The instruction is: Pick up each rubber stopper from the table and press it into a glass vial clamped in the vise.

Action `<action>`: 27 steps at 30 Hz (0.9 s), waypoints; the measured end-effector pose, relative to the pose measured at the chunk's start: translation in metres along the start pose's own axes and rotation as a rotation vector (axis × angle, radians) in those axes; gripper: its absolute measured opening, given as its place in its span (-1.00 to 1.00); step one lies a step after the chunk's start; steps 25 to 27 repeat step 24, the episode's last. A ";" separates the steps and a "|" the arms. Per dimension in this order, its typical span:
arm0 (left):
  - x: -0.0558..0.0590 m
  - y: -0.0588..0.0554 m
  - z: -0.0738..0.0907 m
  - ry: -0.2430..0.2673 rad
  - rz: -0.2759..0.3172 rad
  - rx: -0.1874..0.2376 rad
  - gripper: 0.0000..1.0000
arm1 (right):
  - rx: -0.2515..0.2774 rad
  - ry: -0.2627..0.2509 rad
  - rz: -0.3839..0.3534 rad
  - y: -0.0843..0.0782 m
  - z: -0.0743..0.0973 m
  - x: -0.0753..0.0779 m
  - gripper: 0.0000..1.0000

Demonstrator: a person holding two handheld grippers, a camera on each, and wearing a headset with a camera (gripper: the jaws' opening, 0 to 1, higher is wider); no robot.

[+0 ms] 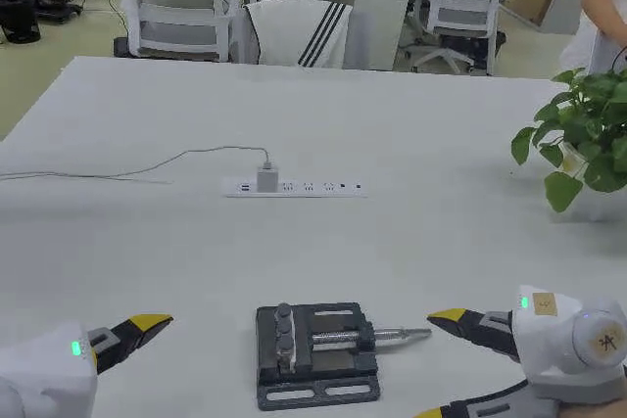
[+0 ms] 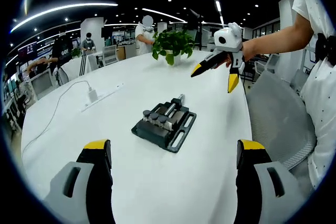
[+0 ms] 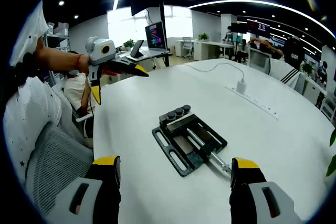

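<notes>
Rubber-looking dark grey round stoppers (image 1: 284, 325), three in a row, sit on top of the small vials (image 2: 154, 119) clamped at one end of the black metal bench vise (image 1: 315, 354). Vial glass is too small to make out; only the capped tops read clearly. The vise is mid-counter, close to the near edge of the white counter (image 1: 392, 124), with its silver screw handle (image 1: 397, 337) pointing toward the right gripper (image 2: 214, 78).

Status, my read: all three visible vials are capped and I see no loose stoppers anywhere on the counter, so the pick-and-press part looks done or nearly so. Can't tell whether each stopper is pushed fully home or just resting on the mouth; none looks obviously tilted in the right gripper view.

Left gripper (image 3: 119, 83): yellow-tipped fingers (image 2: 97, 148) spread wide, nothing between them, well off to the left of the vise. Right gripper: fingers also spread apart, empty, off to the right near the handle end. Neither touches the vise.

What's left, if anything: a seating check or a final press per stopper.
</notes>
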State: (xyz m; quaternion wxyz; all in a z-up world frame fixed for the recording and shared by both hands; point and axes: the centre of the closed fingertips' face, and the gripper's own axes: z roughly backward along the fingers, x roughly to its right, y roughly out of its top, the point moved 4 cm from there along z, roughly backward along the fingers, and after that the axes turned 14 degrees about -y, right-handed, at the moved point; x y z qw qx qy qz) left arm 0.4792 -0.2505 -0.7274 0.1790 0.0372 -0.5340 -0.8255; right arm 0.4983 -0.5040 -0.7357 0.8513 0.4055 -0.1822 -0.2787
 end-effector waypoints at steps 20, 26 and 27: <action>0.001 -0.005 -0.004 -0.017 -0.003 -0.011 0.98 | 0.012 -0.016 -0.015 0.003 0.004 0.002 0.70; 0.001 -0.005 -0.005 -0.019 -0.002 -0.009 0.98 | 0.014 -0.017 -0.018 0.003 0.004 0.002 0.70; 0.001 -0.005 -0.005 -0.019 -0.002 -0.009 0.98 | 0.014 -0.017 -0.018 0.003 0.004 0.002 0.70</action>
